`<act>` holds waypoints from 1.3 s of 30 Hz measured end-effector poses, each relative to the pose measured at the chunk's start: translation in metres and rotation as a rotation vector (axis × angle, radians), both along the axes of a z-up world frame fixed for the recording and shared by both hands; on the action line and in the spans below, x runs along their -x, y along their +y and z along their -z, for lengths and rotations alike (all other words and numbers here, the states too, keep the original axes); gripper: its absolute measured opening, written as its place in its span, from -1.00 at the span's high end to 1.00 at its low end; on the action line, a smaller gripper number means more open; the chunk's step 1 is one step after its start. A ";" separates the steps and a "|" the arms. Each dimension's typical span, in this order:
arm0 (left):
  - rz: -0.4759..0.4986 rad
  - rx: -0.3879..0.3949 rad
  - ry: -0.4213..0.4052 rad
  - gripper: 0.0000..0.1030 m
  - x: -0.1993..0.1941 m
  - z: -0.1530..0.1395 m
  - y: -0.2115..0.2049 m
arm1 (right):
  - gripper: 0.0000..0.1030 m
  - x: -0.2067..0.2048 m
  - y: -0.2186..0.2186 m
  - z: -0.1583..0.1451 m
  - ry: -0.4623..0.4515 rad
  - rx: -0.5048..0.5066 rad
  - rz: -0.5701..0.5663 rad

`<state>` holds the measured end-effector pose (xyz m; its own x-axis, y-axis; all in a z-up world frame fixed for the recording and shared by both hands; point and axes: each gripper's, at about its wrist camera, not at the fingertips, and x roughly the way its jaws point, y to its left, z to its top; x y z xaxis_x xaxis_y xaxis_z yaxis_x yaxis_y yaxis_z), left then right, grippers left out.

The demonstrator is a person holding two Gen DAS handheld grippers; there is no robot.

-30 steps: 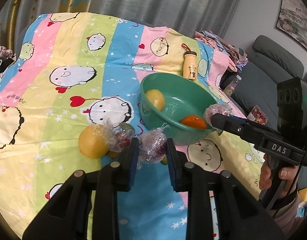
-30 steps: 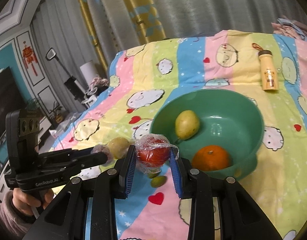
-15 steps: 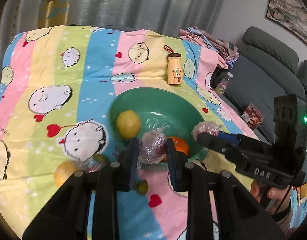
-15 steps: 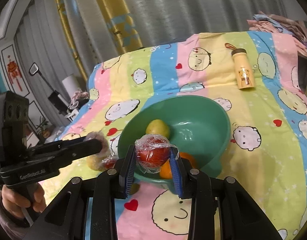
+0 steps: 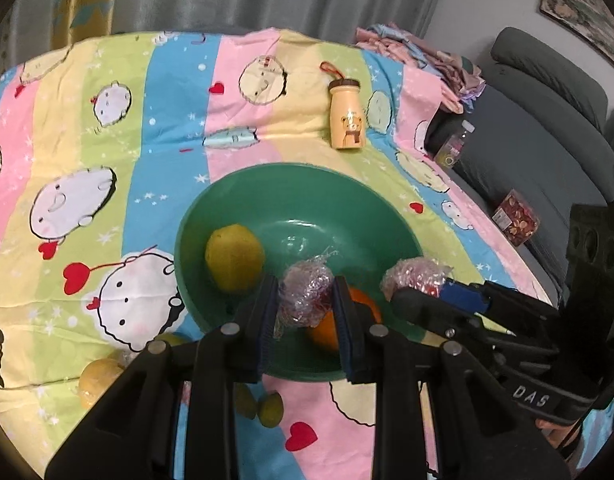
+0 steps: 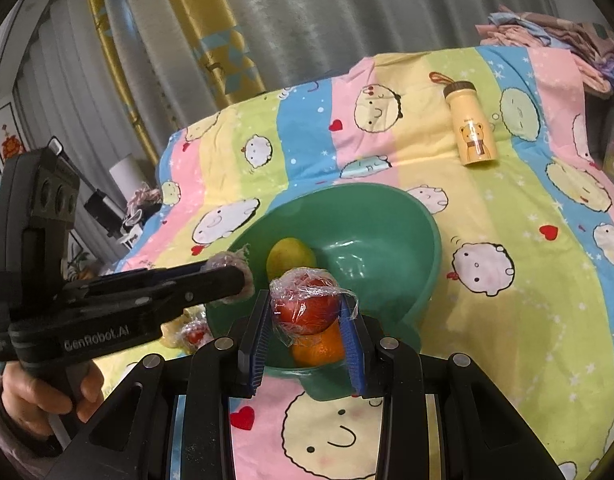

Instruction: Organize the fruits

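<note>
A green bowl (image 5: 307, 188) (image 6: 423, 232) sits on the striped cartoon sheet and holds a yellow fruit (image 5: 234, 258) (image 6: 290, 257) and an orange (image 5: 327, 332) (image 6: 319, 346). My left gripper (image 5: 306, 300) is shut on a small plastic-wrapped fruit (image 5: 305, 298), over the bowl's near side. My right gripper (image 6: 307, 316) is shut on a wrapped red fruit (image 6: 307, 308), above the orange at the bowl's near rim. Each gripper shows in the other's view: the right gripper (image 5: 419, 280) with its wrapped fruit, the left gripper (image 6: 231, 276) coming in from the left.
On the sheet left of the bowl lie a yellow fruit (image 5: 95, 376), two small green fruits (image 5: 271, 408) and a wrapped red fruit (image 6: 193, 334). A beige bear bottle (image 5: 347, 116) lies beyond the bowl. A grey sofa (image 5: 547, 140) with a snack box stands at the right.
Both grippers have moved forward with their wrapped fruits, from the sheet beside the bowl to over its near side. The loose fruits have dropped toward the left wrist view's lower left.
</note>
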<state>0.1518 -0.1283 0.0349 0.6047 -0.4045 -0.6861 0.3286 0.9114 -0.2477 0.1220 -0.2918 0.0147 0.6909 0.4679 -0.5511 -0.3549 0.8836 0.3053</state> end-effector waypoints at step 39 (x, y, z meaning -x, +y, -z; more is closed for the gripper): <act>-0.012 -0.047 0.106 0.31 -0.030 0.018 0.002 | 0.21 -0.015 0.014 0.014 0.069 0.039 0.017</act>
<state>0.1814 -0.1265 0.0166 0.5325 -0.3632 -0.7646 0.2918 0.9266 -0.2370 0.1373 -0.2777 0.0012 0.6581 0.4336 -0.6155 -0.3191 0.9011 0.2936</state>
